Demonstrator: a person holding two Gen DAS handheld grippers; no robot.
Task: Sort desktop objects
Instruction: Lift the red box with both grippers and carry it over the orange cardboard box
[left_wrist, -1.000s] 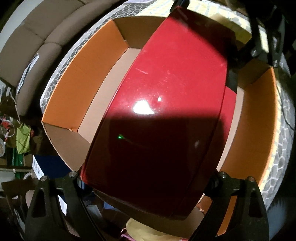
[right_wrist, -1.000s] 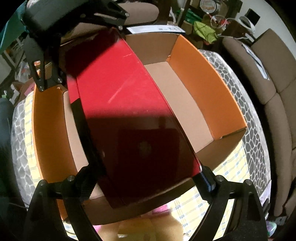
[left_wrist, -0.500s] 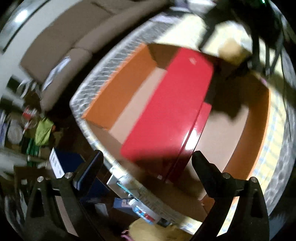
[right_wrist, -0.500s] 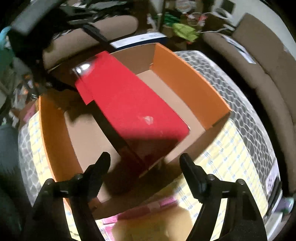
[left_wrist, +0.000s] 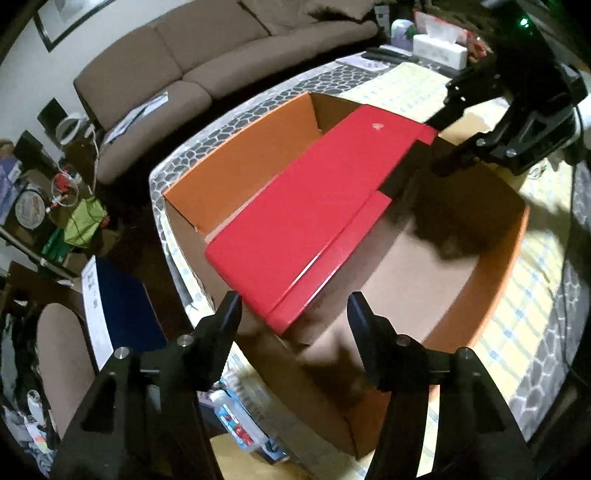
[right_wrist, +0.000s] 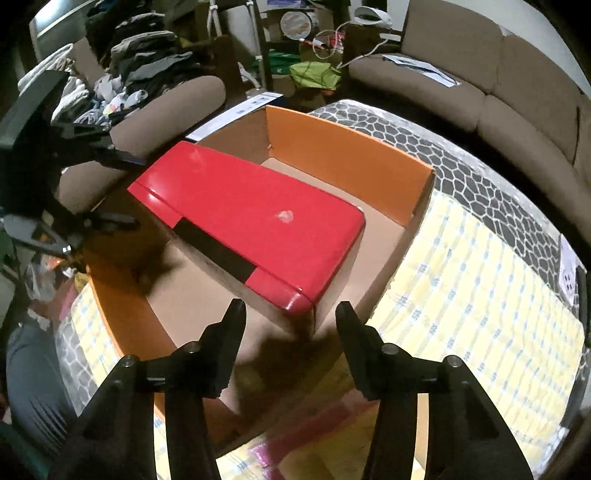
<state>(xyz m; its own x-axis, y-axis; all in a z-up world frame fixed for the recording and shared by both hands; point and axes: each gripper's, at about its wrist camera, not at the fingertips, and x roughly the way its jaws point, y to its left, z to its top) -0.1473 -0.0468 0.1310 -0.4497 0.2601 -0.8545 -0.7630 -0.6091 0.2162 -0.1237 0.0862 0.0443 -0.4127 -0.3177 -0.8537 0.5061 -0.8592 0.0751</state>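
A glossy red box (left_wrist: 314, 206) with a black band lies inside a large orange cardboard box (left_wrist: 236, 166), along one side of it. It also shows in the right wrist view (right_wrist: 251, 210), inside the orange box (right_wrist: 347, 155). My left gripper (left_wrist: 293, 308) is open and empty, above the near end of the red box. My right gripper (right_wrist: 290, 314) is open and empty, above the other end. Each gripper appears in the other's view, at the far end of the orange box (left_wrist: 509, 122) (right_wrist: 48, 177).
The orange box rests on a table with a yellow checked cloth (right_wrist: 461, 288) and a grey pebble-pattern cover (left_wrist: 258, 107). A brown sofa (left_wrist: 207, 48) stands beyond. A tissue box (left_wrist: 439, 50) is at the far table edge. Cluttered floor and a blue box (left_wrist: 122, 306) lie left.
Both grippers let go of the red box, opened and drew back upward. The red box went down into the orange box and now lies there.
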